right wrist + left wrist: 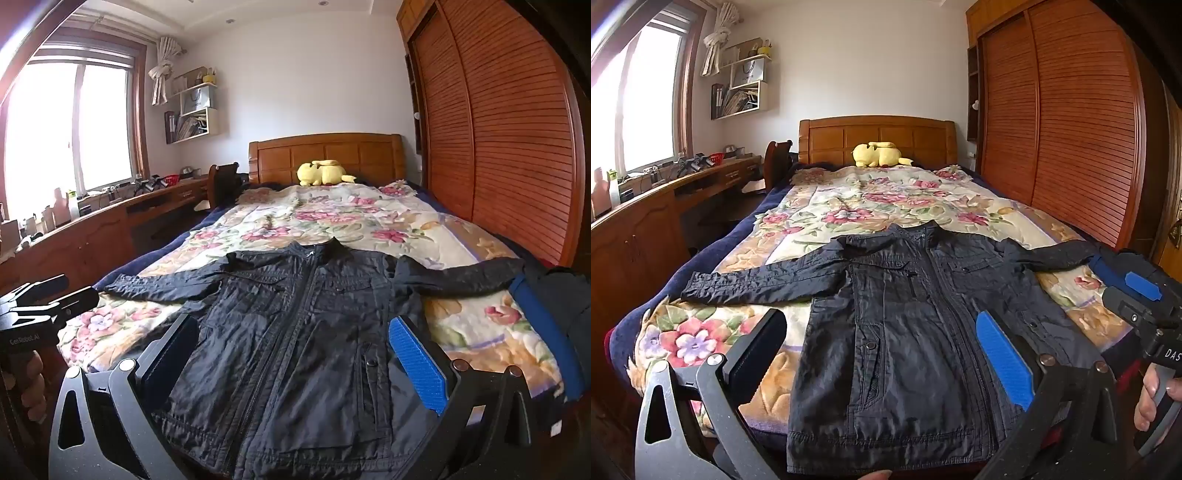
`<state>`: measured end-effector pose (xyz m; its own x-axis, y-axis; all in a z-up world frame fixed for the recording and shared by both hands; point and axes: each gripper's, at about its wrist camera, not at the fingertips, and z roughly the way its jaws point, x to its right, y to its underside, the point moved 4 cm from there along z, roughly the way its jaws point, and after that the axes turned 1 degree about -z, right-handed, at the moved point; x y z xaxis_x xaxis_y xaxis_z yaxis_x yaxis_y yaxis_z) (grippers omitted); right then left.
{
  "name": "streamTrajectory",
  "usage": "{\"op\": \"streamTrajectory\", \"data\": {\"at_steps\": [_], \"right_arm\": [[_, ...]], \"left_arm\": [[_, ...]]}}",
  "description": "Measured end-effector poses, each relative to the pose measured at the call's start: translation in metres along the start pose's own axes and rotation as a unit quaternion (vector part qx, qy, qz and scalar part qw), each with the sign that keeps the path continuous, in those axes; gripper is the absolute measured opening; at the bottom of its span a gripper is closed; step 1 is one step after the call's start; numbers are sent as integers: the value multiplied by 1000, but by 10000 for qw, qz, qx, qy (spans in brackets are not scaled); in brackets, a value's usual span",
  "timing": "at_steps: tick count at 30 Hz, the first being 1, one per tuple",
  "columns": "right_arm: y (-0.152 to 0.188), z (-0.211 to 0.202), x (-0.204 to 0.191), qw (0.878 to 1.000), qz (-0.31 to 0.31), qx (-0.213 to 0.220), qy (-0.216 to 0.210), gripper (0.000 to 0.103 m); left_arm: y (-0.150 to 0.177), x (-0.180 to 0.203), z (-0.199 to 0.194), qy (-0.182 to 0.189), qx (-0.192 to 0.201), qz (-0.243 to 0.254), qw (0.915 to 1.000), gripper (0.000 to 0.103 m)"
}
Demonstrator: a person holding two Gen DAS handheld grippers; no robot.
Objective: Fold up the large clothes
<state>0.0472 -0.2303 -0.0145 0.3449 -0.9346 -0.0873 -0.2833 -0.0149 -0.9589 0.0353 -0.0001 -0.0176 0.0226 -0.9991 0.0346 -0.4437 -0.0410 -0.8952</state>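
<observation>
both claws spread above the black jacket on the floral blanket; yellow plush beyond.

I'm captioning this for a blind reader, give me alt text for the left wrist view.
A dark jacket lies flat, zipped, sleeves spread, on a floral bedspread. The left gripper hangs open above its hem; a yellow plush toy sits by the headboard.

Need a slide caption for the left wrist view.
Open left gripper above a dark jacket spread flat, sleeves out, on a floral bedspread.

light: daylight, window blown out | edges: fisheye-bent | focus: sharp
</observation>
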Motion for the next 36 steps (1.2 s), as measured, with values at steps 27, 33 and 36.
{"op": "streamTrajectory", "data": {"at_steps": [27, 33, 36], "right_arm": [[0, -1, 1, 10000, 27, 59, 45, 103], [-1, -1, 1, 10000, 22, 53, 34, 103], [0, -1, 1, 10000, 18, 50, 40, 103]], "left_arm": [[-9, 0, -10, -29, 27, -26, 10000, 103], [-8, 0, -10, -21, 41, -32, 10000, 103], [-7, 0, -10, -21, 45, -32, 10000, 103]]}}
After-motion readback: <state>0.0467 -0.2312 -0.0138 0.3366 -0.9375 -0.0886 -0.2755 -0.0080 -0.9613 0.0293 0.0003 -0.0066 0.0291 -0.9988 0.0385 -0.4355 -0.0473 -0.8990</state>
